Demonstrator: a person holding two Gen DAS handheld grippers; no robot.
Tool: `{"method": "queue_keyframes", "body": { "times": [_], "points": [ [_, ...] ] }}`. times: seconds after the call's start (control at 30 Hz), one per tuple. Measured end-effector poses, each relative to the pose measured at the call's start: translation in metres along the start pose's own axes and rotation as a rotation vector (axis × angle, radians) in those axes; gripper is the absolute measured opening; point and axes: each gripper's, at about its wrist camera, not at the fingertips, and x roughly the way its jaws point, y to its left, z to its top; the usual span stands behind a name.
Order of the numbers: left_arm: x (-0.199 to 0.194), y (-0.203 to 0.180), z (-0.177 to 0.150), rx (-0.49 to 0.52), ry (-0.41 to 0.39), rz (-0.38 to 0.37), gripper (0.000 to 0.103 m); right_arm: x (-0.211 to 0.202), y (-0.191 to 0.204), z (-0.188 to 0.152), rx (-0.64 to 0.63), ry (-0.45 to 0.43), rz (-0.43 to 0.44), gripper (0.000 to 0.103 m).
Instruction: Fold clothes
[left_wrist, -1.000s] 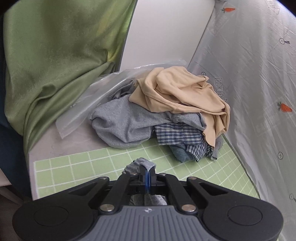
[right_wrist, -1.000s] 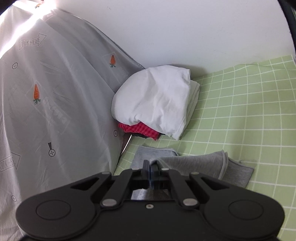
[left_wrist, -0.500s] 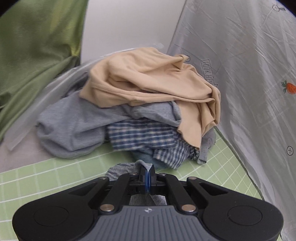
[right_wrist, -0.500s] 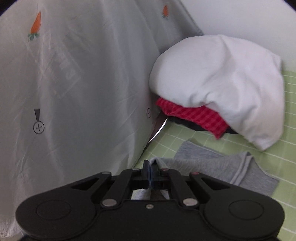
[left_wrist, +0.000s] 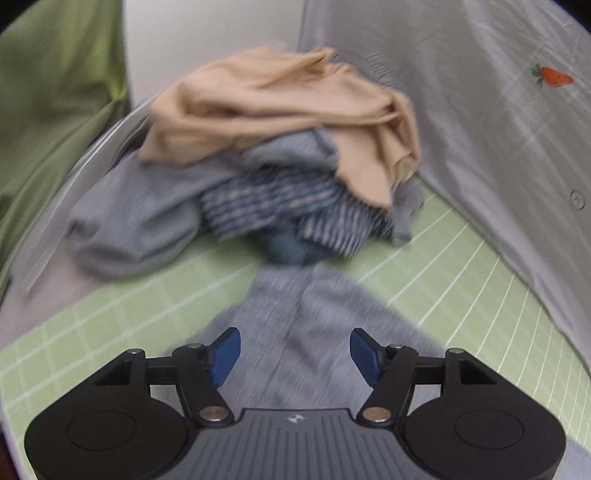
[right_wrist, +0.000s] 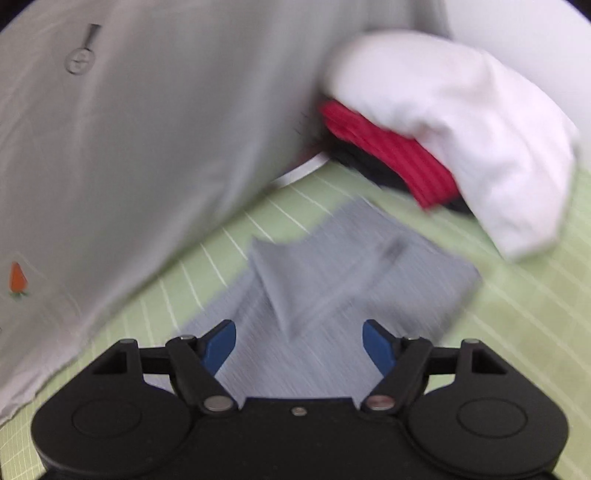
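My left hand-held gripper (left_wrist: 294, 354) is opening, its blue pads (left_wrist: 223, 356) spread wide with nothing pinched; the grey garment (left_wrist: 303, 325) lies flat on the green gridded bench (left_wrist: 461, 280) directly below and ahead of the gap between them. Far off to its left hangs a green cloth (left_wrist: 55, 110). Straight ahead, beyond the grey garment, sits the unfolded heap: a grey top (left_wrist: 140, 221) on the left, a blue checked shirt (left_wrist: 280, 206) in the middle, and a tan garment (left_wrist: 288, 107) draped over both. To the right rises a grey sheet printed with carrots (left_wrist: 498, 129).

My right hand-held gripper (right_wrist: 299, 345) is opening too, pads apart and pressing on nothing. That same grey sheet (right_wrist: 147, 147) stands to its left. The folded grey garment (right_wrist: 332, 280) lies on the bench (right_wrist: 517, 314) just in front of and under the open jaws. Ahead to the right is the finished stack: a red checked piece (right_wrist: 388, 151) beneath a white folded garment (right_wrist: 461, 129). Both views are blurred.
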Motion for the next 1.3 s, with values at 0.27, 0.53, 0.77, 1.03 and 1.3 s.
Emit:
{"method": "queue_keyframes", "body": {
  "times": [0.27, 0.53, 0.77, 1.03, 1.3],
  "points": [
    [-0.008, 0.006, -0.055, -0.077, 0.103, 0.003, 0.070, -0.001, -0.038, -0.034, 0.113, 0.075, -0.039, 0.076],
    [0.006, -0.023, -0.070, -0.026, 0.125, 0.005, 0.046, 0.020, -0.010, -0.035, 0.001, 0.079, -0.069, 0.067],
    [0.015, -0.012, -0.063, -0.037, 0.120, -0.008, 0.008, 0.016, -0.023, -0.038, -0.049, 0.074, -0.084, 0.003],
    [0.017, 0.023, -0.049, -0.060, 0.080, 0.011, 0.006, -0.029, -0.058, -0.070, -0.020, 0.122, -0.099, 0.003],
    [0.007, 0.035, -0.046, 0.050, 0.080, 0.009, 0.012, -0.085, -0.090, -0.125, -0.001, 0.163, -0.098, 0.006]
  ]
}}
